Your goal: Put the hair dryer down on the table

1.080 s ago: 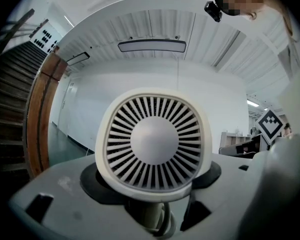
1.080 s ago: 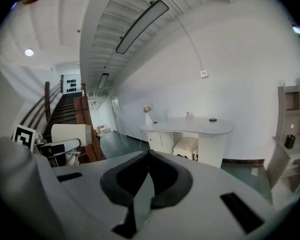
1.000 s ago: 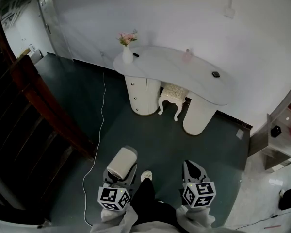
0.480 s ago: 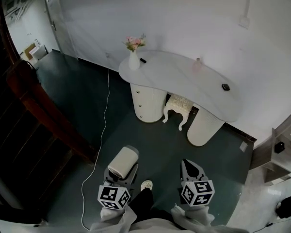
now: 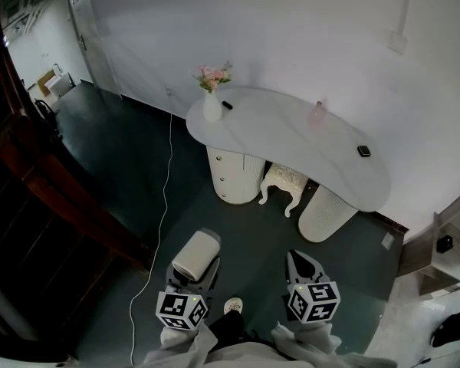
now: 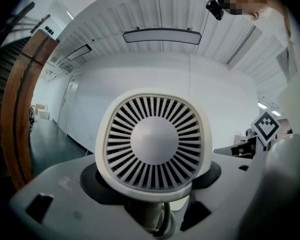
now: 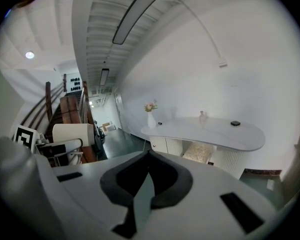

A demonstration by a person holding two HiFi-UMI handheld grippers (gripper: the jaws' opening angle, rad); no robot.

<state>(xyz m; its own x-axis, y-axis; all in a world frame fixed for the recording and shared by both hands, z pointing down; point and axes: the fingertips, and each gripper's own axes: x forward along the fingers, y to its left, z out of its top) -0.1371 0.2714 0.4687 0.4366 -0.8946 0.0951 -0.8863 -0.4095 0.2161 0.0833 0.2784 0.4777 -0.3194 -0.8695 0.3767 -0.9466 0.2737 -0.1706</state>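
A white hair dryer (image 5: 195, 253) sits upright in my left gripper (image 5: 188, 280), which is shut on its handle low in the head view. In the left gripper view its round slatted grille (image 6: 155, 141) fills the middle, with the handle and cord between the jaws. My right gripper (image 5: 304, 267) is beside it, shut with nothing in it; its jaws meet in the right gripper view (image 7: 147, 176). The white curved table (image 5: 291, 140) stands well ahead across the dark floor, and shows in the right gripper view too as the table (image 7: 217, 132).
On the table are a vase of pink flowers (image 5: 212, 104), a pink bottle (image 5: 317, 113) and a small black object (image 5: 363, 151). A white stool (image 5: 284, 181) stands under it. A white cord (image 5: 162, 205) runs along the floor. A wooden stair rail (image 5: 54, 190) is left, a shelf (image 5: 452, 236) right.
The table has slid lower and to the right in the head view. Both grippers keep their places, the left still holding the hair dryer.
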